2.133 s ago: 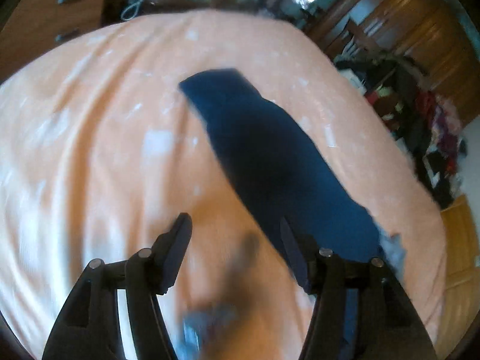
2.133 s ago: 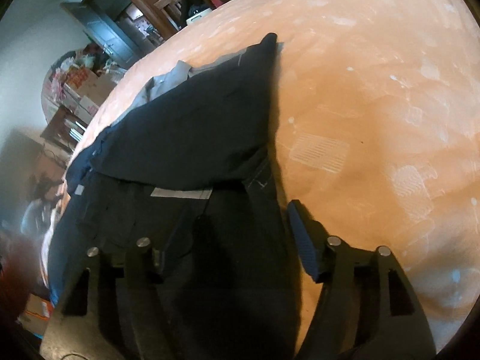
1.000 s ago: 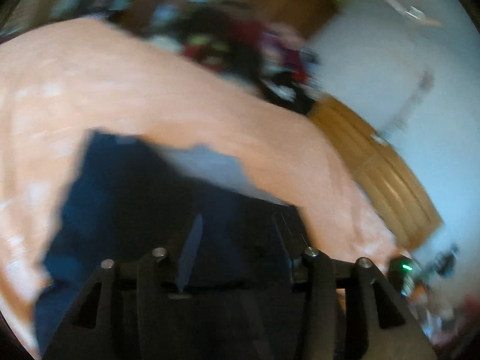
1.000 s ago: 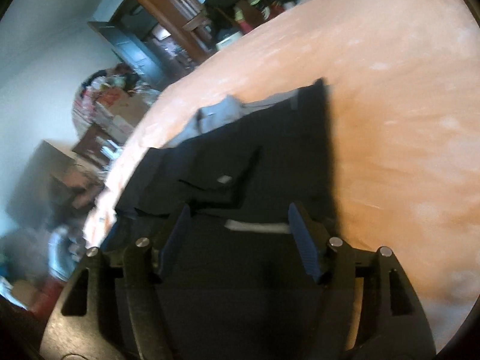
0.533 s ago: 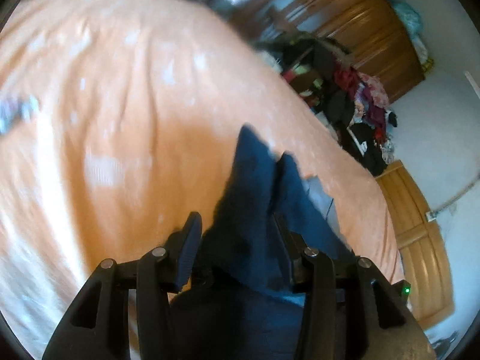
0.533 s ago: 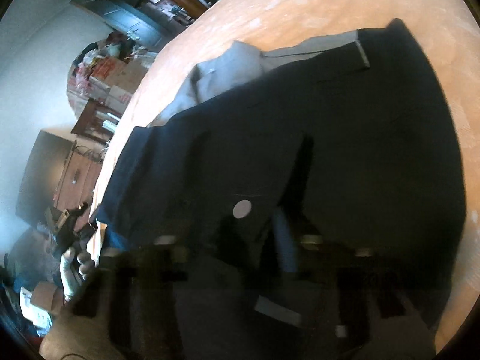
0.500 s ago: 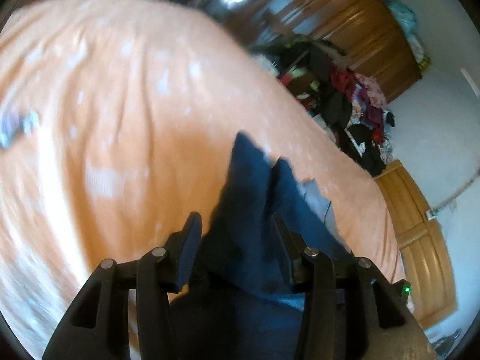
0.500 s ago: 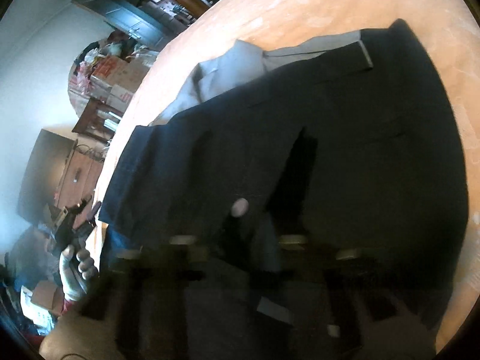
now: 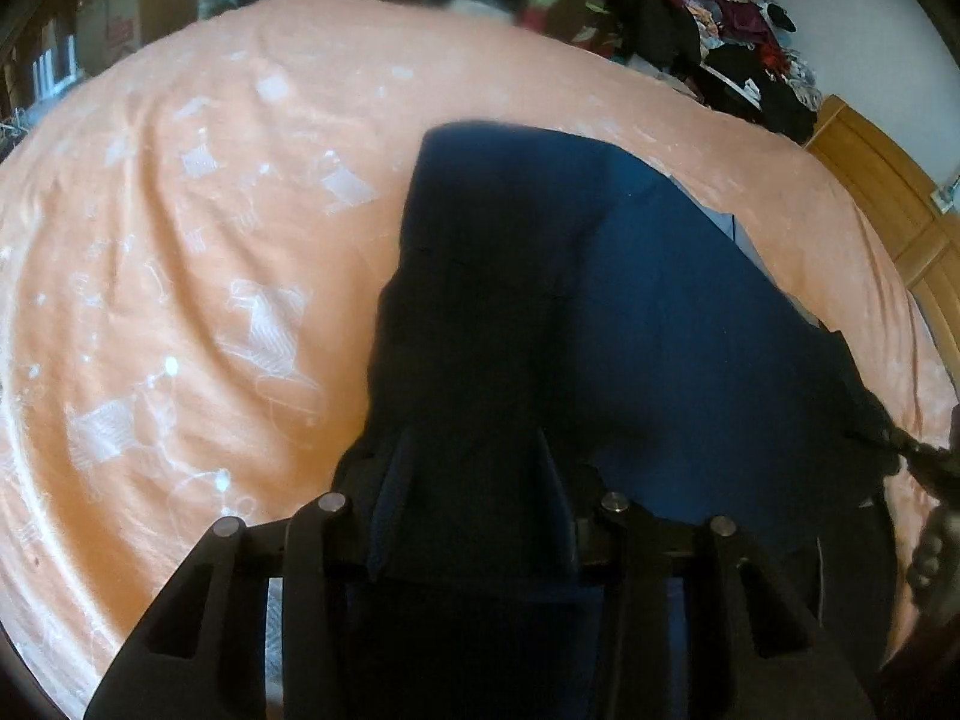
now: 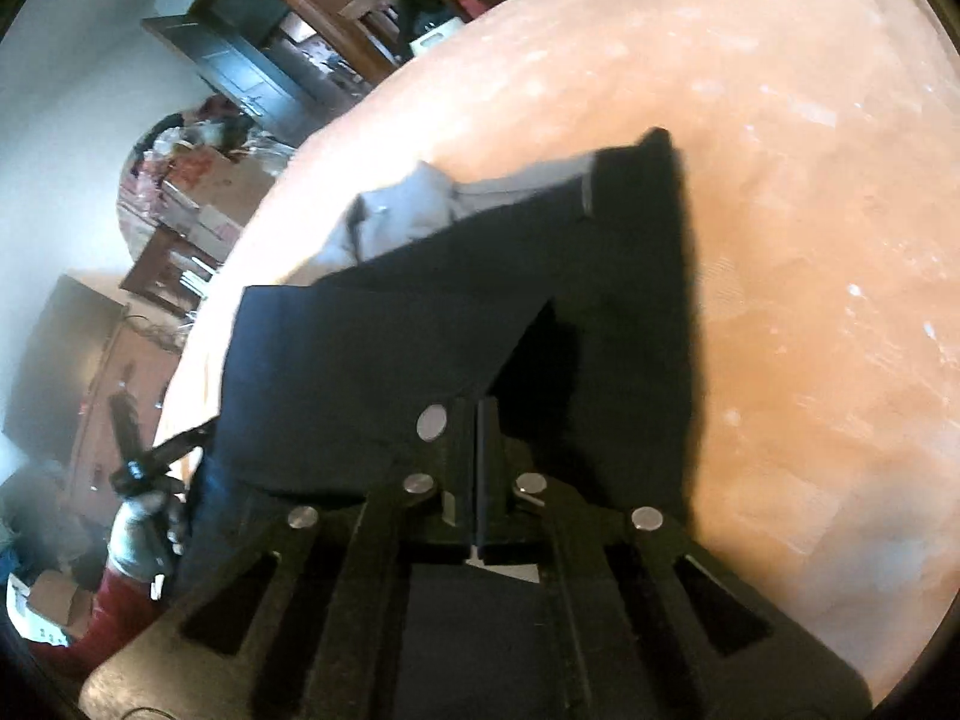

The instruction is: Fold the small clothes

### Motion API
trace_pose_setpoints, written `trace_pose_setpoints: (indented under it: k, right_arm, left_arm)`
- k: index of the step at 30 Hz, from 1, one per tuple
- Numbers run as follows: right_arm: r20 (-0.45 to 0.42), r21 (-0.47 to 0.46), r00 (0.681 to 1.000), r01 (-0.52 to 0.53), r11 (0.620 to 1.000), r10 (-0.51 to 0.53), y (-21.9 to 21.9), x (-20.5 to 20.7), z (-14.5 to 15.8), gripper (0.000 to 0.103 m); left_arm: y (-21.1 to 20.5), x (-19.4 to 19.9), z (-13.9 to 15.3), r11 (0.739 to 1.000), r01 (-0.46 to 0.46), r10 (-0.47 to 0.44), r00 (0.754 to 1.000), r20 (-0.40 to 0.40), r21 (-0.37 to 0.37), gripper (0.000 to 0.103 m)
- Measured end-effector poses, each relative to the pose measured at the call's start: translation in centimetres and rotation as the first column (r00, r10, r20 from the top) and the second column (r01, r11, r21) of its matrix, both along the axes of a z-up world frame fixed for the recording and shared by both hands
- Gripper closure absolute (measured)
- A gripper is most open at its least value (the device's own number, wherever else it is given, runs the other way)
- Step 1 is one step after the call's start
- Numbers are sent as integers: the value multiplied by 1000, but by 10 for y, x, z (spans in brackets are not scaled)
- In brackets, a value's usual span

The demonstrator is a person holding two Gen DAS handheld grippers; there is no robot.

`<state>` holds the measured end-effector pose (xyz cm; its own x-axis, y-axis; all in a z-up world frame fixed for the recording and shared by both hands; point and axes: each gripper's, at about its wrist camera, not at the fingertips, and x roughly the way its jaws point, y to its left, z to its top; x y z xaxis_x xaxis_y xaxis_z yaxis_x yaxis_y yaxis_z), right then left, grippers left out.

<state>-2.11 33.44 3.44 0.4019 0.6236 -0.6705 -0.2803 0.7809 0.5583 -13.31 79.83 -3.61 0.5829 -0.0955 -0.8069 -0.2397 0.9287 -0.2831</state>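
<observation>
A dark navy cloth garment (image 9: 660, 312) lies spread on the orange patterned bedspread (image 9: 180, 240), near its edge by the cluttered shelves. The left gripper (image 9: 474, 480) has its fingers spread, a raised fold of the garment lying between them. The right gripper (image 10: 478, 420) is pressed together, pinching the garment's folded edge.
</observation>
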Motion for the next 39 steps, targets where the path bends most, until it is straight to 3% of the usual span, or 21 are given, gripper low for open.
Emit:
trace_pose_setpoints:
  k: [4, 7, 8, 10, 12, 15, 17, 20, 24, 28, 39]
  right_arm:
    - [41, 11, 998, 41, 999, -41, -4, 0, 4, 100]
    - [58, 22, 998, 27, 999, -28, 1, -4, 9, 94]
    - [46, 18, 999, 19, 1000, -20, 3, -5, 7, 86]
    - [31, -36, 999, 26, 999, -25, 4, -12, 7, 73]
    - [55, -83, 998, 23, 996, -18, 7, -26, 15, 70]
    - [120, -171, 992, -8, 985, 29, 19, -62, 28, 49]
    - [153, -223, 986, -31, 974, 67, 34, -86, 28, 37]
    - [160, -267, 981, -61, 962, 107, 58, -115, 17, 33]
    - [148, -358, 978, -84, 930, 145, 85, -145, -7, 29]
    - [191, -406, 966, -82, 910, 172, 97, -158, -21, 1]
    - [226, -370, 960, -70, 926, 163, 94, -162, -31, 0]
  left_arm:
    - [-7, -1, 24, 1000, 5, -4, 997, 71, -5, 57]
    - [9, -1, 8, 995, -72, 75, 997, -32, 70, 50]
    - [18, -1, -7, 994, -88, 92, 993, -78, 57, 49]
    - [34, -9, -11, 992, -123, 122, 991, -58, -32, 46]
    - [28, -21, 6, 988, -139, 144, 987, -77, 62, 53]
    - [4, -53, 36, 986, -124, 127, 992, -18, 116, 49]
    - [-29, -78, 48, 974, -102, 98, 995, 25, 205, 44]
    - [-67, -100, 38, 963, -96, 91, 995, 35, 251, 39]
    - [-98, -106, 5, 956, -105, 118, 992, -32, 273, 37]
    - [-109, -104, 1, 945, -100, 110, 994, -15, 313, 15]
    - [-111, -101, -7, 932, -110, 109, 994, 23, 347, 10]
